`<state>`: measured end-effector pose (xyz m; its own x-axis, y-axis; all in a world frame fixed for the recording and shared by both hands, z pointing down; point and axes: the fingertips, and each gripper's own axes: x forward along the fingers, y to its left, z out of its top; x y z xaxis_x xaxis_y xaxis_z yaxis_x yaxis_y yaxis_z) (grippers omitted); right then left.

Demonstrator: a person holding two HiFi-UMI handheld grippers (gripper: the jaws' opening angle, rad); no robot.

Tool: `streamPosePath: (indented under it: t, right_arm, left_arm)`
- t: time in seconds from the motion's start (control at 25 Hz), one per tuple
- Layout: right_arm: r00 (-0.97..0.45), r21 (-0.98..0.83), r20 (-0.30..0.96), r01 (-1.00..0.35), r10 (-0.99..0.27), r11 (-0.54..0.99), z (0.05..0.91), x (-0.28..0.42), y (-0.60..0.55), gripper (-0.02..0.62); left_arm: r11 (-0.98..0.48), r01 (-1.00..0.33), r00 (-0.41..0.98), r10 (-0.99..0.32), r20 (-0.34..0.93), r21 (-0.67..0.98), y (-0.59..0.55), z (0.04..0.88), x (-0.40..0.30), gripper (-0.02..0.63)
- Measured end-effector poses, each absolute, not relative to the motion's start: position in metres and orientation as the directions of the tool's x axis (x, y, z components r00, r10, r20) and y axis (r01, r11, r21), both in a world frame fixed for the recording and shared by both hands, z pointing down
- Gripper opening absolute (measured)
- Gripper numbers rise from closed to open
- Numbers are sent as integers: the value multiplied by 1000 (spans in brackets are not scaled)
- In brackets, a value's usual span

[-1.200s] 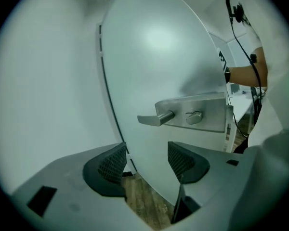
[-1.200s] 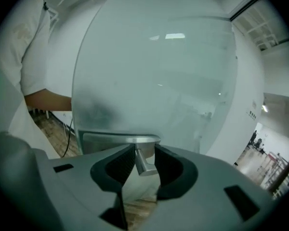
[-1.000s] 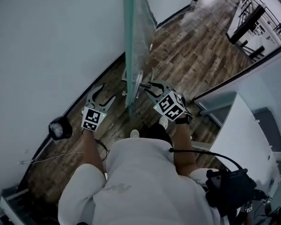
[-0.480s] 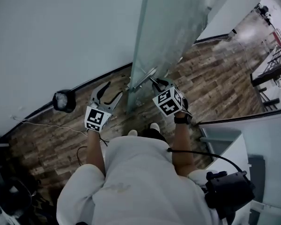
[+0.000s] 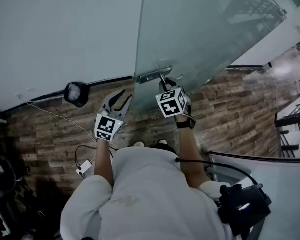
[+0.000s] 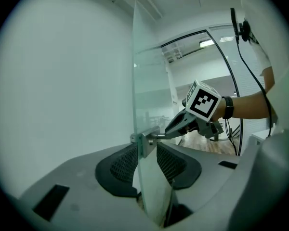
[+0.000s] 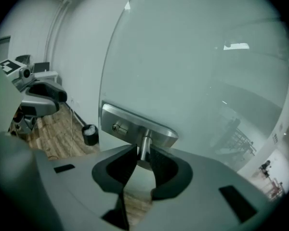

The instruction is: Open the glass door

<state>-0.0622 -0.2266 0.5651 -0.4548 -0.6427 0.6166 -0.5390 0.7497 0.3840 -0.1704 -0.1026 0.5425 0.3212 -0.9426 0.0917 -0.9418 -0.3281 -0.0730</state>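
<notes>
Glass door (image 5: 205, 29) stands upright across the upper right, free edge running down mid-frame, handle (image 5: 152, 75) lying sideways. Right gripper (image 5: 163, 82), jaws just closing, pinches the handle; left gripper (image 5: 126, 94), jaws just narrowing, straddles the door edge, contact unclear.

Person is wearing a white short-sleeved shirt (image 5: 150, 194), slightly creased at the back. A black wristband (image 5: 184, 124) is sitting on the right wrist. A black cable (image 5: 215, 162) is running from the right side to a black box (image 5: 242, 204) at the lower right of the head view. Left tongs (image 5: 124, 96) and right tongs (image 5: 163, 83) are showing grey moulded shells and dark ribbed pads (image 6: 123, 163). Each is carrying a black-and-white marker cube (image 5: 171, 102).
</notes>
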Motion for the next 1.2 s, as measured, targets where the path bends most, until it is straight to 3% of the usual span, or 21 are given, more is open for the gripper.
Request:
streamPosePath:
  t: [0.2, 0.8, 1.04, 1.2]
  right_arm:
    - [-562, 351, 511, -555, -651, 754, 561, -90, -256, 83]
    - [-725, 189, 548, -379, -417, 906, 556, -177, -350, 69]
    - [-718, 176, 554, -392, -421, 903, 557, -212, -391, 64]
    - [-654, 279, 536, -459, -534, 843, 558, -237, -424, 63]
  left_arm:
    - [-224, -973, 217, -969, 118, -54, -107, 544, -172, 126]
    - [27, -1000, -26, -997, 77, 13, -177, 508, -166, 126]
    - [-22, -999, 24, -998, 58, 40, -261, 518, -220, 126]
    - [-137, -990, 138, -987, 77, 19, -328, 524, -260, 126]
